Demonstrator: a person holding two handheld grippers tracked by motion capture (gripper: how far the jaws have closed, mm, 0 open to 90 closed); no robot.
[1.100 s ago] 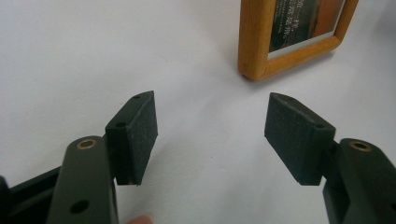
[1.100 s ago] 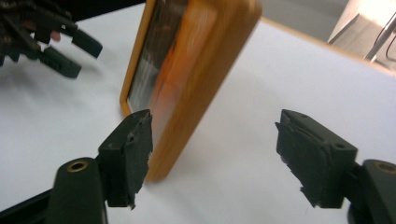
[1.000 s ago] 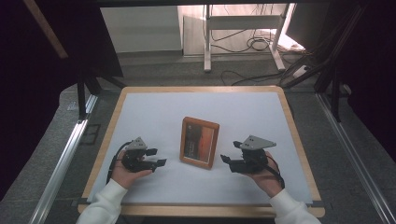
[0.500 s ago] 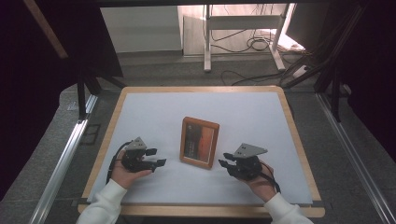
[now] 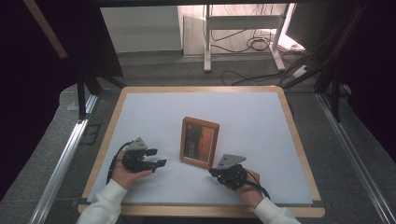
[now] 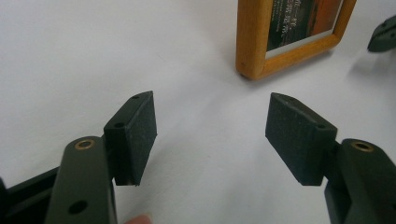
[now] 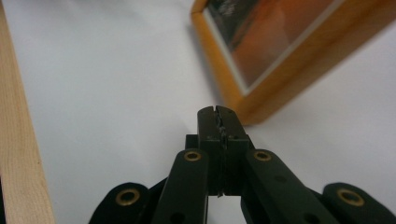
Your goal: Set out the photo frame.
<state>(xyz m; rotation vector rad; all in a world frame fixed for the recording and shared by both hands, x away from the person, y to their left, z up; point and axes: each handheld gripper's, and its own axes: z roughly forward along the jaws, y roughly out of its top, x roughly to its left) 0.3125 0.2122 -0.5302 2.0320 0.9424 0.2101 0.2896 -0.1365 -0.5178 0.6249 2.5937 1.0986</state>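
Wooden picture frame (image 5: 200,142) lies flat on the white table top (image 5: 261,116), a little toward my side of the middle, with its long sides running away from me and its glass face up; the picture behind the glass is dark at one side and orange-red at the other. It sits between my two hands, touched by neither. My left gripper (image 5: 156,157) rests low over the table to the left of the frame, near it but clearly apart, and its jaws stand wide open with nothing between them. In the left gripper view the two black pads (image 6: 140,135) are spread far apart over bare white surface, and beyond them I see the frame's near corner (image 6: 261,51) with its light wooden edge. The tip of my other gripper (image 6: 384,35) peeks in at the far right of that view. My right gripper (image 5: 215,171) sits just beside the frame's near right corner, and its jaws are pressed fully together, gripping nothing. In the right gripper view the closed tips (image 7: 219,119) point at the frame's wooden edge (image 7: 299,70), very close to it, though I cannot tell whether they touch it. At the left of that view runs the table's pale wooden rim (image 7: 18,140). My white sleeves (image 5: 105,205) come in from the bottom of the high view.
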